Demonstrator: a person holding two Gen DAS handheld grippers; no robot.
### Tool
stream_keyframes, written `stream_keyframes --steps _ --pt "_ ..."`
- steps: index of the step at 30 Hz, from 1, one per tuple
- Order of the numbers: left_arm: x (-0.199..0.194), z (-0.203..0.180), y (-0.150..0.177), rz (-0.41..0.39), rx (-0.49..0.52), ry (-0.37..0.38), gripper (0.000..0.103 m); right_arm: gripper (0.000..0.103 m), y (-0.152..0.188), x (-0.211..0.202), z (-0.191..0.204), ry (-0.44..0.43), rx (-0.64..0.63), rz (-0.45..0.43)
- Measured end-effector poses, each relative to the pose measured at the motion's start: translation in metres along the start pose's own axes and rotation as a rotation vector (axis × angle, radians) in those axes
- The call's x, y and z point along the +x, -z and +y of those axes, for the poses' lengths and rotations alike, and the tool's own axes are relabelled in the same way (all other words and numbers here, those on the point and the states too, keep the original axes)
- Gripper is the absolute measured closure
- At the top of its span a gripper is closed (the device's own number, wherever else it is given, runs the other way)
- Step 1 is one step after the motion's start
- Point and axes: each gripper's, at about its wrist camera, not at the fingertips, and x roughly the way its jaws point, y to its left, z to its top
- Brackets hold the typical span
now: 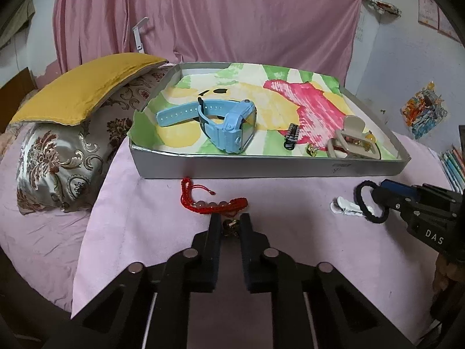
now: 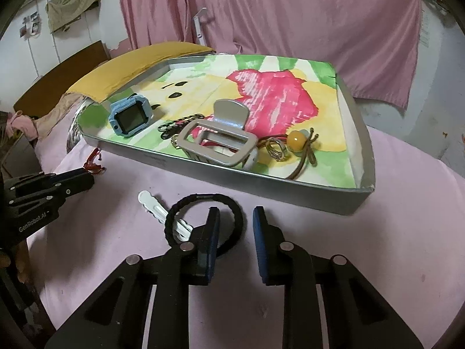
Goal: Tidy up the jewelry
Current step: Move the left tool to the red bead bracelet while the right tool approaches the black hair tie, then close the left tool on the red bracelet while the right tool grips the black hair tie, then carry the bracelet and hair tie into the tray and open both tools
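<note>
While the left claw [image 1: 229, 224] pinches a ring [image 1: 229, 226], the right claw [image 2: 235, 218] gapes.

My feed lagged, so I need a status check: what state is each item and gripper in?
Grey cardboard tray: open-topped, on the pink cloth.
Blue smartwatch: in tray, unbuckled.
Beige hair claw: in tray.
Red beaded bracelet: outside tray.
Black hair tie: outside, over white clip.
Left gripper: around small gold piece.
Right gripper: open.
</note>
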Motion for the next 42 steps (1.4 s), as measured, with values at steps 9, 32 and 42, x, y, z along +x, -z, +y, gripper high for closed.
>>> stream_keyframes --steps 9,32,42 --pt "-0.007 0.002 0.009 0.002 -0.02 0.075 0.091 0.098 0.001 -0.008 0.002 -0.06 -0.025 -0.03" --pt "-0.056 -0.04 -0.029 -0.474 -0.001 0.2 0.091 0.098 -0.012 -0.106 0.003 0.014 0.082 -0.658" --pt "-0.034 -0.042 -0.065 -0.573 0.005 0.195 0.091 0.098 -0.035 -0.092 -0.003 0.104 0.071 -0.692"
